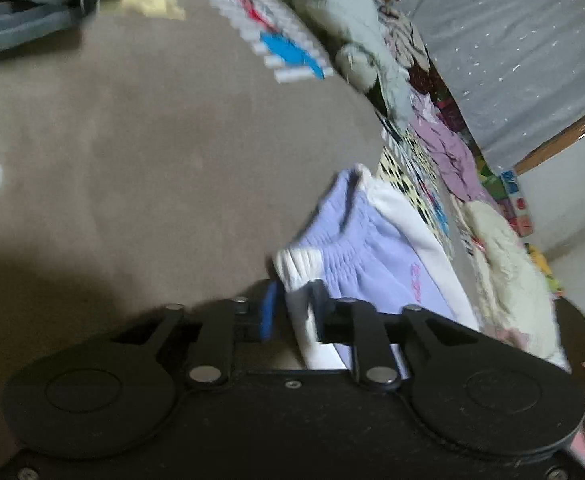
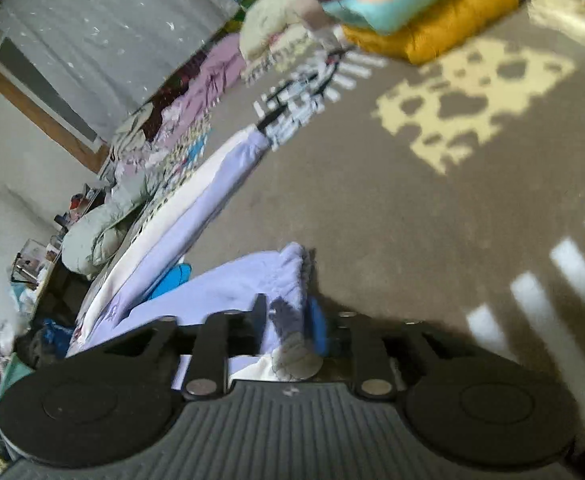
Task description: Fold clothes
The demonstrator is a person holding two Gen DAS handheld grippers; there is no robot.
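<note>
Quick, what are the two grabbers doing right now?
Left gripper: shut on the lavender and white pants, at the waistband.
Right gripper: shut on the same pants, on the lavender cloth.

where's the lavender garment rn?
Lavender garment is pinched in both tongs, left and right, stretched over the brown carpet beside the clothes pile.

A grey-brown short-pile carpet with pale yellow blotches carries a lilac and white garment lying stretched at its left edge. Far right, a folded mustard-yellow blanket lies on the carpet.
</note>
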